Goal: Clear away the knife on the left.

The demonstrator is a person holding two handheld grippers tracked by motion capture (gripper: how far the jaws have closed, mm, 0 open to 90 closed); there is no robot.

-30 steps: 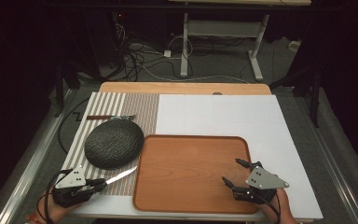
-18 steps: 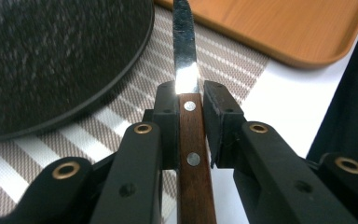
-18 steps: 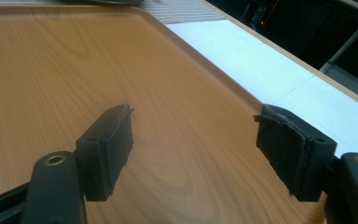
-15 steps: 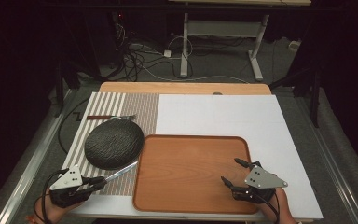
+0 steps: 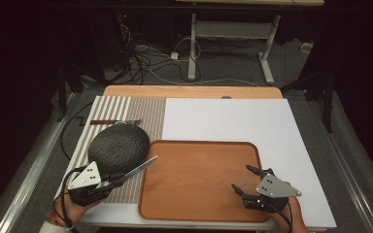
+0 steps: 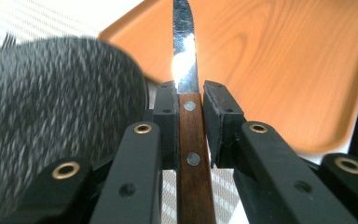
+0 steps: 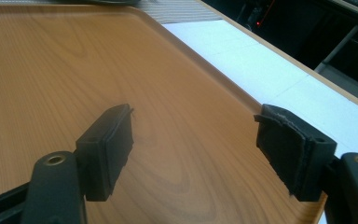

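Note:
A knife with a brown riveted wooden handle [image 6: 193,158] and a shiny blade [image 5: 142,167] is clamped between the pads of my left gripper [image 5: 112,180] at the table's front left. The blade points to the far right, its tip over the left rim of the wooden tray [image 5: 199,194]. In the left gripper view the gripper [image 6: 189,100] holds the handle just behind the blade [image 6: 184,51], with the tray [image 6: 284,70] ahead. My right gripper [image 5: 240,177] stands open over the tray's front right corner. Nothing lies between its pads [image 7: 109,149].
A dark round plate [image 5: 119,144] rests on the striped mat [image 5: 121,104], right beside the held knife; its rim [image 6: 51,126] looms at left in the left gripper view. A fork [image 5: 114,122] lies beyond the plate. A white board [image 5: 233,121] covers the table's right part.
My left gripper has lifted the knife a little and carried it toward the tray, so the blade tip now reaches the tray's left rim. The right gripper has stayed where it was.

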